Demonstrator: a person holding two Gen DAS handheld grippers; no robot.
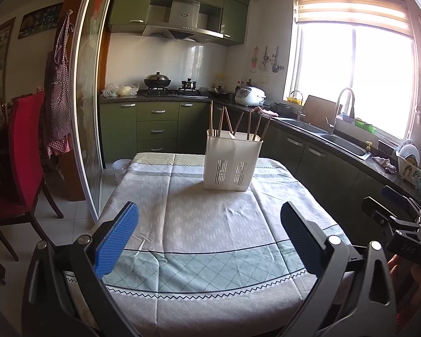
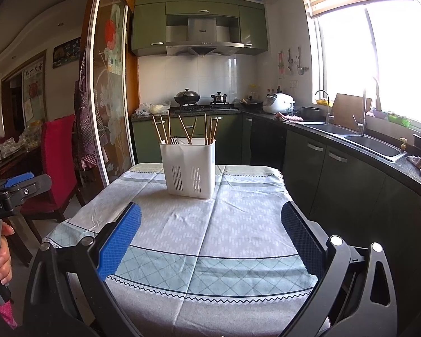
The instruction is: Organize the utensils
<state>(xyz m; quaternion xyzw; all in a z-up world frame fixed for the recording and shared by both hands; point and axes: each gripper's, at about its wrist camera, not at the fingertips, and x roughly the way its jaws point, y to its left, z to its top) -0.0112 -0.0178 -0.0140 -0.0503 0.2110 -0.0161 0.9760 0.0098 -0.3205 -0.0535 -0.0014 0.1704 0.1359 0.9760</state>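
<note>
Both the left gripper (image 1: 209,241) and right gripper (image 2: 210,241) are held wide open and empty above the surface (image 1: 210,224). Chopsticks (image 2: 188,130) stand in the white holder (image 2: 188,168) at the far end. Sorting appears complete or unstarted; a reach forward would be required.

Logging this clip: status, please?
Left gripper open, empty. Right gripper open, empty. Chopsticks upright in white holder on table. Path clear.
</note>
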